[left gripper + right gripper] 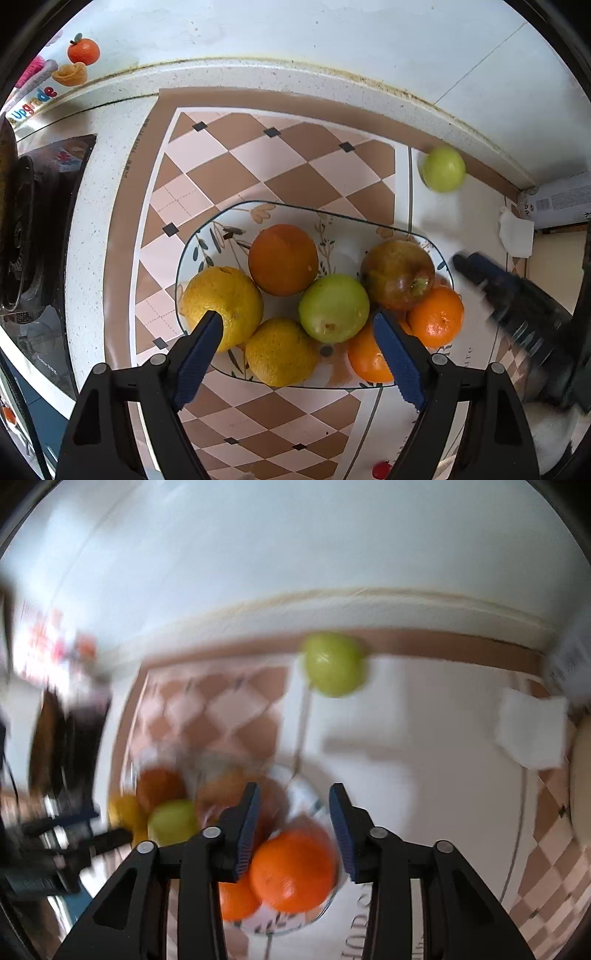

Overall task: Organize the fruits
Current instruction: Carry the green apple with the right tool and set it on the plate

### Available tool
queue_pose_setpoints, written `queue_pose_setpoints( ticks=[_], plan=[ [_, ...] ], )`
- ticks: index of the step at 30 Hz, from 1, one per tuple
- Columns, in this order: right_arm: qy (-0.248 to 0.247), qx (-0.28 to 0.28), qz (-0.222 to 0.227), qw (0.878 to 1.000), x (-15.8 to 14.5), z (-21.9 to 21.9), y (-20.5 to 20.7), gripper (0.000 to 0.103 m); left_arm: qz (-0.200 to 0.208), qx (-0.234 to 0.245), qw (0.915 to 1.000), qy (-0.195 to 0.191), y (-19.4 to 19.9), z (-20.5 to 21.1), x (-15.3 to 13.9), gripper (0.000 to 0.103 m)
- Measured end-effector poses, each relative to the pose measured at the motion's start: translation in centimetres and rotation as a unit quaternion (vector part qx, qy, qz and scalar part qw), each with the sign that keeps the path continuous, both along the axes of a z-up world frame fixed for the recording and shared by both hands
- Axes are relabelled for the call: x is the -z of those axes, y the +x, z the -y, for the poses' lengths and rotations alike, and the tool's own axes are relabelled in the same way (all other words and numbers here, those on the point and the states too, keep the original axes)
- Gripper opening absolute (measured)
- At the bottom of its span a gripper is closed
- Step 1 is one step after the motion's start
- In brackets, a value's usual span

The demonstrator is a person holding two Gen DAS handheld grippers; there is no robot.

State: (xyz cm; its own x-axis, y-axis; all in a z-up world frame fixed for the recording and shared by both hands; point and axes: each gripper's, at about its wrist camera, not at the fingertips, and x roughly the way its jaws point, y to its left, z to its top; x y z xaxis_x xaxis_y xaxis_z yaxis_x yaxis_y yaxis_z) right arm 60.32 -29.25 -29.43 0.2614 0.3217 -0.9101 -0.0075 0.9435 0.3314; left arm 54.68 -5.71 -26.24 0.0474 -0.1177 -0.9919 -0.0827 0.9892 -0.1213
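Overhead, my left gripper (pixel 297 325) pointed down at the plate (pixel 207 236), its blue pads spread wide and holding nothing. My right gripper (pixel 293 812) hovered over the plate's right end, jaws parted with nothing between them, an orange (pixel 293 871) lying just beneath. Seven fruits crowded the patterned plate near the worktop's front edge: two yellow citrus (pixel 225 302), a dark orange (pixel 282 258), a green apple (pixel 334 308), a reddish apple (pixel 397 273) and two bright oranges touching at the right end. One fruit lay outside, a second green apple (pixel 443 168), alone on the mat (pixel 258 155) close to the worktop's back edge. By my judgement it was firm, smooth-skinned and inclined to roll, so the pads should close across its widest part, gently enough not to bruise it. A folded white tissue (pixel 530 731) sat toward the back right corner.
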Motion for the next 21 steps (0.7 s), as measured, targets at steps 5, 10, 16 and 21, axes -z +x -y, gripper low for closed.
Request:
queue_pose_setpoints(
  ticks=[5, 10, 16, 21],
  plan=[
    [0.044, 0.085, -0.009, 0.995, 1.3, 4.8, 2.4, 0.067, 0.030, -0.007, 0.9994, 0.014, 0.9, 0.2, -1.2, 0.083],
    [0.033, 0.054, 0.004, 0.998, 2.6, 2.9, 5.8, 0.069, 0.057, -0.012, 0.9974, 0.042, 3.3, 1.3, -1.1, 0.094],
    [0.034, 0.009, 0.004, 0.999, 4.7, -0.9, 9.7, 0.071, 0.084, -0.004, 0.9920, 0.094, 6.6, 2.5, 0.3, 0.097],
    [0.032, -0.048, -0.008, 0.998, 5.4, -4.4, 11.6, 0.071, 0.076, -0.002, 0.9913, 0.108, 8.0, 2.1, 1.6, 0.097]
  ],
)
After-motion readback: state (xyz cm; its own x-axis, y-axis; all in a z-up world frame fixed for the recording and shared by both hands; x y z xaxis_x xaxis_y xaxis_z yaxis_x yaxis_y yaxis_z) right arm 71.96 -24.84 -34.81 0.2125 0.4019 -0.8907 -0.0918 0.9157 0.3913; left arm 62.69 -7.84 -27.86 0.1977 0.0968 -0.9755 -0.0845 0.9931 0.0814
